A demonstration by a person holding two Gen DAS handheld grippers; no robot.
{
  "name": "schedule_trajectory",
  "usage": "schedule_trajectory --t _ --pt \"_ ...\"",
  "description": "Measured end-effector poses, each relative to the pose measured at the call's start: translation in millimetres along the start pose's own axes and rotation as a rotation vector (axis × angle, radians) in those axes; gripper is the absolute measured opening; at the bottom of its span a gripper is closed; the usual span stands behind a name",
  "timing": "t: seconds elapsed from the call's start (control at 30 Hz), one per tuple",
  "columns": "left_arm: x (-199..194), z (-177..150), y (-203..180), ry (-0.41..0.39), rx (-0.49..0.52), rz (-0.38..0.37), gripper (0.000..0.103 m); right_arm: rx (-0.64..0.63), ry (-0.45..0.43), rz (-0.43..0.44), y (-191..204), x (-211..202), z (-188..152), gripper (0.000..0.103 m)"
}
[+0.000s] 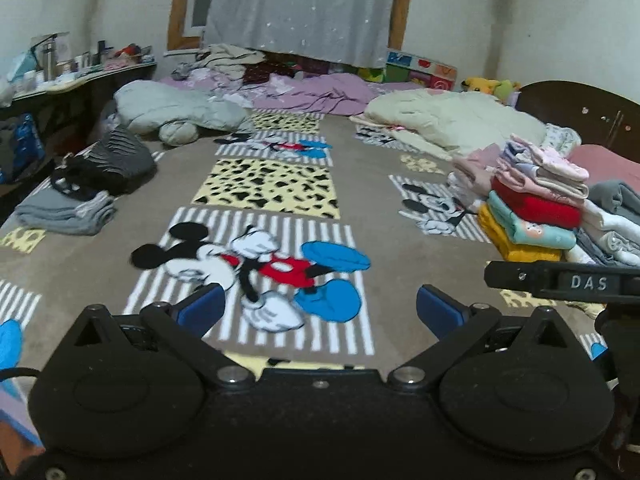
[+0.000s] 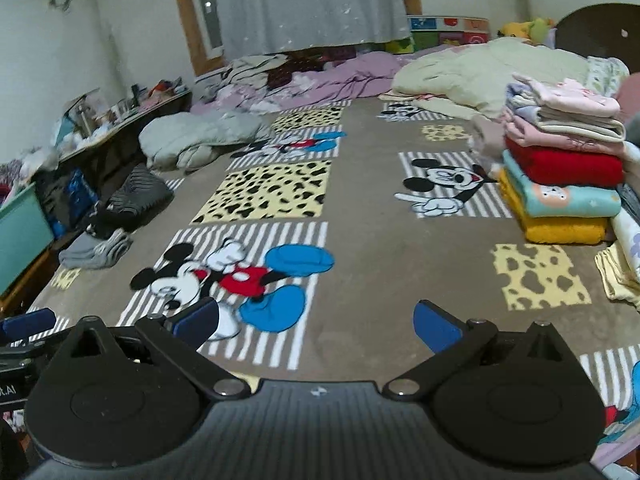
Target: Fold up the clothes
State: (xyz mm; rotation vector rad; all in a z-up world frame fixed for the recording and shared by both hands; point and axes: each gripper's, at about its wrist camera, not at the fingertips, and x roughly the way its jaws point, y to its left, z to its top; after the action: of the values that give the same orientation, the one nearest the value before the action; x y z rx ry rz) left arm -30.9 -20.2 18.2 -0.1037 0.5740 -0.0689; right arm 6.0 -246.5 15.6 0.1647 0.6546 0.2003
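Observation:
Both grippers hover over a bed covered by a brown cartoon-mouse blanket (image 1: 380,208). My left gripper (image 1: 320,308) is open, its blue pads wide apart with nothing between them. My right gripper (image 2: 316,322) is open too and holds nothing. A stack of folded clothes (image 1: 532,208), with red, teal and yellow pieces, stands at the right edge of the bed (image 2: 560,168). At the left side lie a dark grey garment (image 1: 116,160) and folded grey clothes (image 1: 68,212), seen in the right wrist view as well (image 2: 96,250). The other gripper's black body (image 1: 568,280) shows at the left view's right edge.
Crumpled pale-green bedding (image 1: 176,108), a cream quilt (image 1: 452,120) and a purple sheet (image 1: 320,92) fill the far end of the bed. A cluttered desk (image 1: 60,76) stands at the left. A grey curtain (image 1: 300,8) hangs behind, and a dark headboard (image 1: 580,112) is at the right.

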Motion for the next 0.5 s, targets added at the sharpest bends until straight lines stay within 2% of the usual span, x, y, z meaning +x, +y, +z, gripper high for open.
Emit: schedule_trajectory --t 0.07,0.17,0.3,0.5 --pt "-6.7 -1.2 2.5 -0.005 -0.002 0.040 0.103 -0.012 0.008 0.003 8.8 -0.9 -3.3 0.103" --pt "-17.8 -4.8 6.6 -0.026 0.015 0.054 0.103 -0.028 0.010 0.008 20.0 -5.3 -6.7 0.103" --pt "-20.7 -8.4 1.0 -0.011 0.069 0.100 0.103 -0.046 0.012 0.018 31.5 -12.6 -10.5 0.103" --pt "-23.1 -9.3 4.1 0.002 0.032 0.075 0.103 -0.048 0.014 0.000 36.2 -23.7 -16.3 0.103"
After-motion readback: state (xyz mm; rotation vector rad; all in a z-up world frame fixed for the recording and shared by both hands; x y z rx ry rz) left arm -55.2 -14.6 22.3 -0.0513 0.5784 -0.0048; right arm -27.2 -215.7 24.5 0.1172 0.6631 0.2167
